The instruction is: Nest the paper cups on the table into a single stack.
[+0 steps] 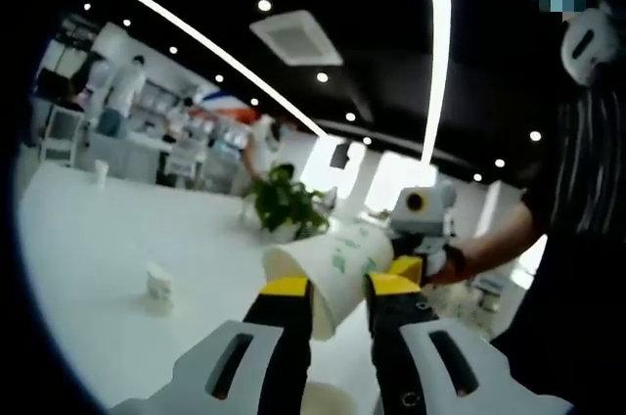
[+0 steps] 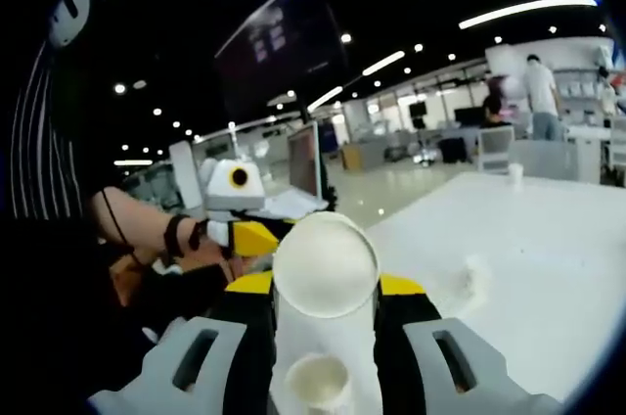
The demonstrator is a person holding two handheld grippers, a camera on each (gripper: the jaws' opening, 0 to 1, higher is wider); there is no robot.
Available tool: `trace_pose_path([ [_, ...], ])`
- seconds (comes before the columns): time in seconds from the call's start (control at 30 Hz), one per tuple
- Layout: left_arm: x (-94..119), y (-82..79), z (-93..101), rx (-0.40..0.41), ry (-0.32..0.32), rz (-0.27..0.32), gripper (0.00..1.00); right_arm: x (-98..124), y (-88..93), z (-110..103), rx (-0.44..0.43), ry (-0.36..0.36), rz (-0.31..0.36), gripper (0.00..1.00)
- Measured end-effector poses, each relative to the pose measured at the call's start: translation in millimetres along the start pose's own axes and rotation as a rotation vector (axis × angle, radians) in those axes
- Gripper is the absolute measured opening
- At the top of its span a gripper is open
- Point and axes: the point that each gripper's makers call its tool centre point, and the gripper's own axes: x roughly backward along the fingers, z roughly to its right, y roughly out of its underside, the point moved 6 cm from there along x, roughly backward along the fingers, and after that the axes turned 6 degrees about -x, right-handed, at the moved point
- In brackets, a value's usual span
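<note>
The left gripper (image 1: 338, 290) is clamping a paper cup (image 1: 331, 273) between its jaws, while the right gripper (image 2: 325, 290) is gripping another cup (image 2: 325, 266). Beyond the jaws, loose cups (image 1: 159, 286) are waiting on the table (image 1: 88, 258), so stacking looks barely begun.

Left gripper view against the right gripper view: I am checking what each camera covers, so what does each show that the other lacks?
Left gripper view alone: a potted plant on the white table, and the printed side of the held paper cup.

Right gripper view alone: a monitor past the table edge, and the held cup's flat end.

Shared: a cup between yellow-tipped jaws, the other gripper close behind it, and loose cups on the table.
</note>
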Motion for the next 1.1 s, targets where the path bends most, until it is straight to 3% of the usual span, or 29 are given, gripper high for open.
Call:
trace_pose_path([
  [0.27,3,1.1,1.1,-0.009,0.031,-0.034,0.15,-1,6.5,2,0.002,-0.014,-0.031,0.34],
  [0.43,3,-0.8,6.2,-0.112,0.070,-0.082,0.12,-1,11.8,4,0.004,-0.016,-0.043,0.34],
  [0.63,3,-1.6,16.1,-0.053,0.147,-0.152,0.04,-1,14.9,4,0.014,-0.019,-0.060,0.31],
  [0.77,0,1.0,21.5,-0.098,0.182,-0.190,0.00,0,15.9,7,0.006,-0.016,-0.060,0.29],
  [1.1,-3,-4.1,20.3,-0.118,0.178,-0.236,0.00,5,16.0,9,0.015,-0.007,-0.046,0.30],
])
